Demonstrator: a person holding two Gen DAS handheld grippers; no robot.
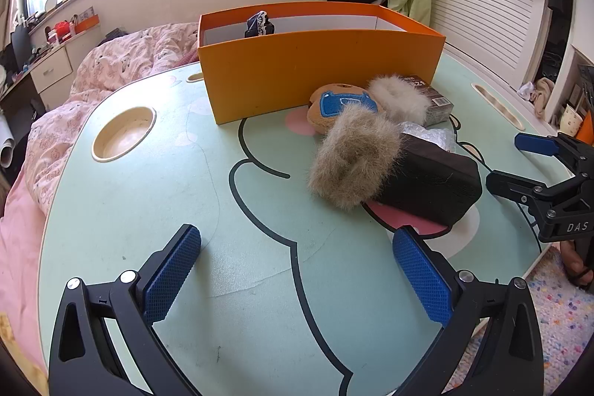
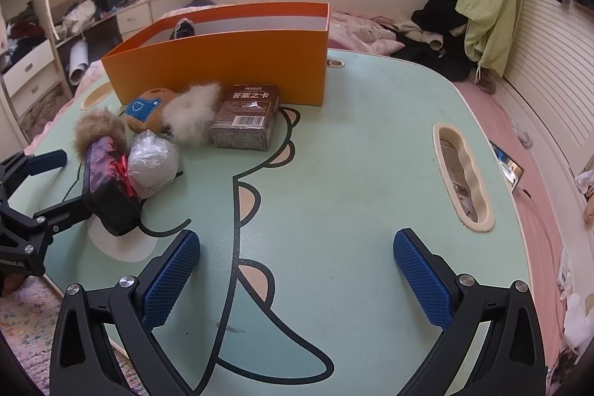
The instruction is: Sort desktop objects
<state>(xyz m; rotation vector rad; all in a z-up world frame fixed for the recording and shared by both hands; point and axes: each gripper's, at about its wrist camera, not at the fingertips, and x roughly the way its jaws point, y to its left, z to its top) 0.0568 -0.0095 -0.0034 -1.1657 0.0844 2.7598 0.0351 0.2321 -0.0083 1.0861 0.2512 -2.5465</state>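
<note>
Two handheld grippers hover over a mint-green cartoon worktop (image 2: 371, 136), both with jaws spread wide and nothing between them, as a pile of small things waits in front of the orange box (image 1: 319, 69). One dark item (image 1: 260, 23) already sits inside the box.

Left of the pile as the left wrist camera sees it, the left gripper (image 1: 297, 279) hangs above bare worktop, well short of the box. Nearest the box's front wall lies a tan plush toy (image 1: 339, 106) with a blue patch. Just in front of it, a brown fur piece (image 1: 352, 164) leans on a dark pouch (image 1: 434, 190), long axis running from the box toward the camera. Both look soft and light; a pinch across the narrow middle should hold. A white fur piece (image 1: 399, 99) lies behind, touching the toy. Between them a crinkly plastic-wrapped ball (image 2: 152, 162) looks slippery and likely crushable.

Right of these, close to the box, a shrink-wrapped card box (image 2: 245, 121) lies flat: stiff, glossy, best taken across its short sides. The right gripper (image 2: 297, 279) hovers furthest right of the box.
</note>
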